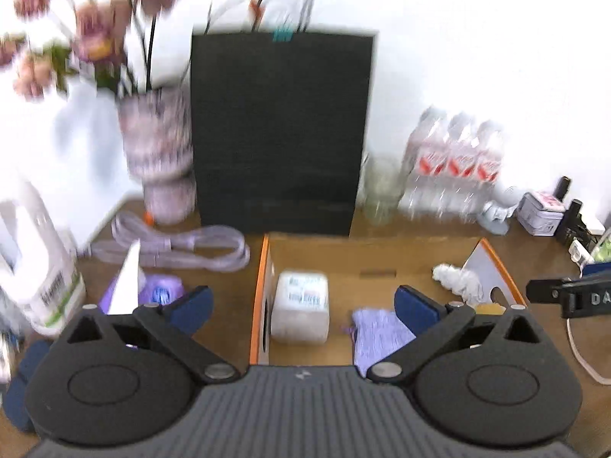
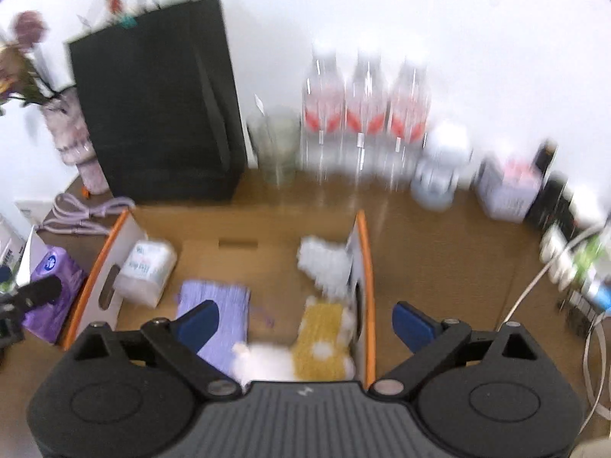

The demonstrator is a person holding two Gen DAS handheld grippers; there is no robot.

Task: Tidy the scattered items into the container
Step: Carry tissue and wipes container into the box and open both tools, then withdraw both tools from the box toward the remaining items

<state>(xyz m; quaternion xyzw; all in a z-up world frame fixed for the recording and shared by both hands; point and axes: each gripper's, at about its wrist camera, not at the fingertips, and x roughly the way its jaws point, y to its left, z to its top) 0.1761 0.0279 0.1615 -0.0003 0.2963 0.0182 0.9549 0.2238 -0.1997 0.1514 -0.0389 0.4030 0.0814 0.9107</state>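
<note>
An open cardboard box [image 1: 263,267] [image 2: 364,252] with orange edges lies on the wooden table. Inside it are a white tissue pack [image 1: 301,307] [image 2: 147,267], a purple cloth [image 1: 378,334] [image 2: 219,305], a white crumpled item [image 1: 456,278] [image 2: 324,263] and a yellow-and-white cloth [image 2: 322,339]. My left gripper [image 1: 303,305] is open and empty above the box's left part. My right gripper [image 2: 305,322] is open and empty above the box's right part, with the yellow cloth below it. The left gripper's tip shows at the left edge of the right wrist view [image 2: 38,292].
A black paper bag [image 1: 280,129] [image 2: 160,103] stands behind the box. A vase of flowers [image 1: 156,152], a purple cable [image 1: 172,246], a purple tissue box [image 1: 156,294] [image 2: 53,286] and a white bottle [image 1: 42,274] are left. Water bottles [image 1: 454,164] [image 2: 366,114], a glass jar [image 2: 278,145] and small boxes stand right.
</note>
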